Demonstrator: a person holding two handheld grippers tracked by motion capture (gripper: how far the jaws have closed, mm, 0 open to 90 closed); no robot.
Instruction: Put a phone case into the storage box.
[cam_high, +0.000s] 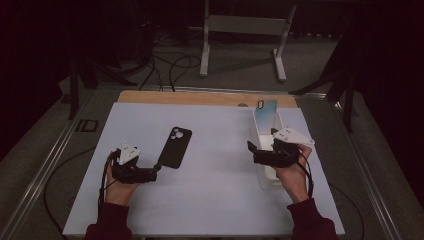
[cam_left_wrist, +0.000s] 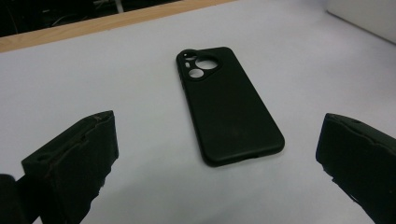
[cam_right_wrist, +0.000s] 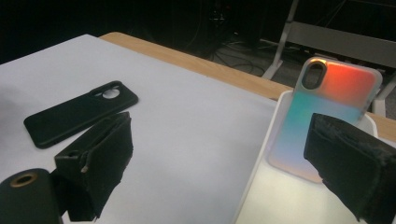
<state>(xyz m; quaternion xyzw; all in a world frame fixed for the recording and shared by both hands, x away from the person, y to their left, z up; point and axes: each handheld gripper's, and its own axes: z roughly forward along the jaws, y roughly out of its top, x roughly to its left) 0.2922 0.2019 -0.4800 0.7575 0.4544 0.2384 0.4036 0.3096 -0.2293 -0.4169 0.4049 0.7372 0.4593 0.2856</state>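
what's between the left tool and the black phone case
Nothing visible. The left tool has its jaws open and aimed at the black phone case, which lies flat on the white table with only bare surface between them.

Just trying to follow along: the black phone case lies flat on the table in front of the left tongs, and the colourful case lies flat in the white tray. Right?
Not quite. The colourful case stands propped against the white tray's far end, as the right gripper view shows. The black phone case does lie flat before the open left tongs.
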